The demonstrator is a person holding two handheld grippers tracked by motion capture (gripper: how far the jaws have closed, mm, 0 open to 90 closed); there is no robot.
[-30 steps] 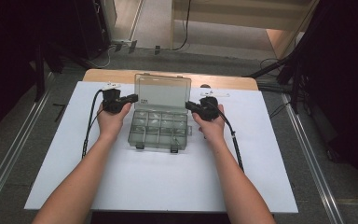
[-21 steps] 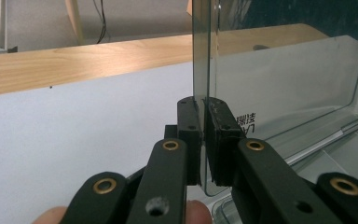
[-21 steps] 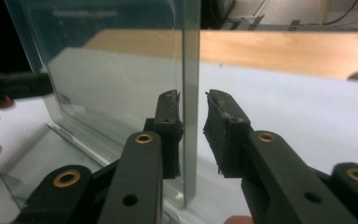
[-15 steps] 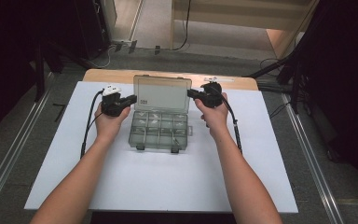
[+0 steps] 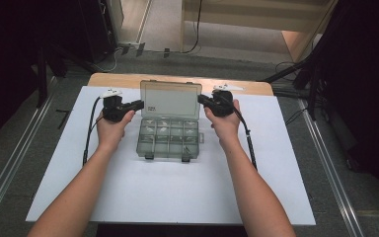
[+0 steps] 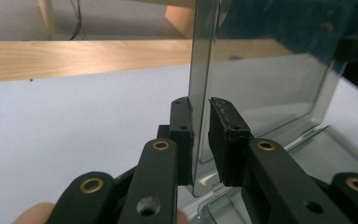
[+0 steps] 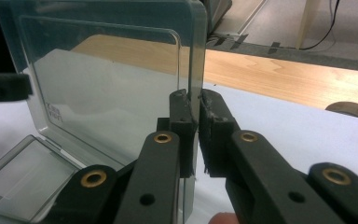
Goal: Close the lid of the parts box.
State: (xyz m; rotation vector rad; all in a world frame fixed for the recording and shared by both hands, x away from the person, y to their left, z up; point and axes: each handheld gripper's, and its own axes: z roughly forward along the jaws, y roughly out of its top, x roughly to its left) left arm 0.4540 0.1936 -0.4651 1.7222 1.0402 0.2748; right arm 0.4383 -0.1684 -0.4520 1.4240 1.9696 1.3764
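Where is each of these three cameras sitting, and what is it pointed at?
High view: above the person's side, looking forward and down at the table; forearms and both hands show.
Left gripper view: rides the left gripper, looking along its fingers, which straddle the lid edge.
Right gripper view: rides the right gripper, its fingers around the opposite lid edge.
Shared: all show the compartment box with its lid raised.
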